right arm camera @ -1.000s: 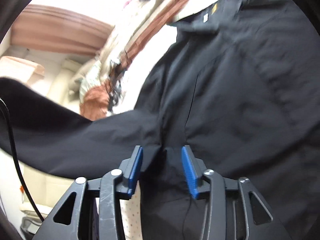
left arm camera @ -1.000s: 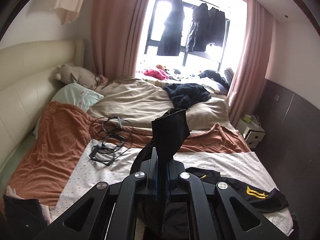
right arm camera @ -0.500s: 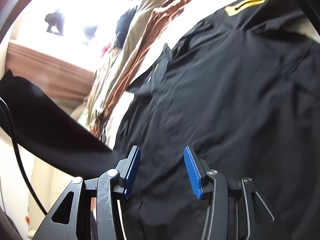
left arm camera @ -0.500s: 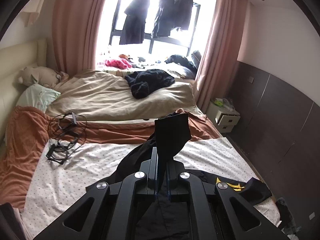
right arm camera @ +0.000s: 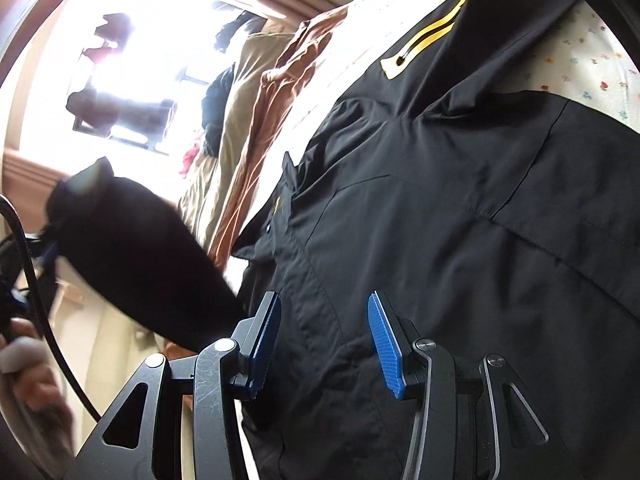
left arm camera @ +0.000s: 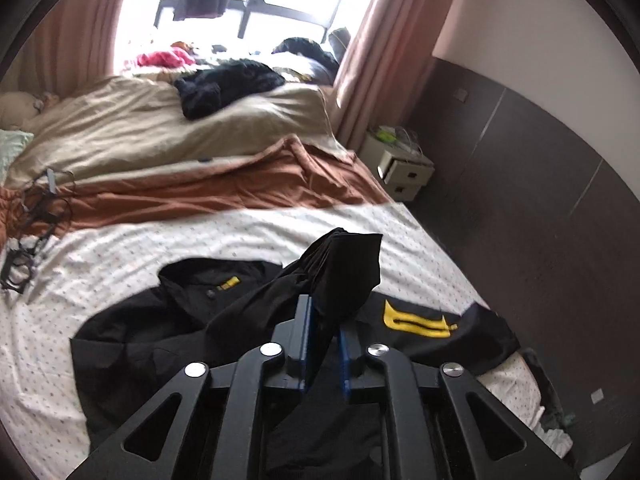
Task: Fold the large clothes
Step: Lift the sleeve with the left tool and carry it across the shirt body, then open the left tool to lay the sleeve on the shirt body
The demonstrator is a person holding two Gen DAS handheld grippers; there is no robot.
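A large black jacket (left arm camera: 168, 320) with a yellow patch (left arm camera: 416, 316) lies spread on the white dotted sheet (left arm camera: 120, 248) of the bed. My left gripper (left arm camera: 323, 320) is shut on a bunched black sleeve (left arm camera: 344, 264) of the jacket and holds it above the body. In the right wrist view the jacket (right arm camera: 460, 240) fills the frame. My right gripper (right arm camera: 323, 312) is open just above its fabric, holding nothing. The held sleeve (right arm camera: 132, 256) stretches to the left there.
A brown blanket (left arm camera: 240, 196) and beige duvet (left arm camera: 160, 132) with a dark clothes pile (left arm camera: 228, 84) lie further up the bed. Black cables (left arm camera: 36, 208) lie at the left. A white nightstand (left arm camera: 404, 168) stands by the dark wall at right.
My left gripper has carried the sleeve right and tilted down toward the jacket. My right gripper has shifted along the jacket toward the collar and stayed open.
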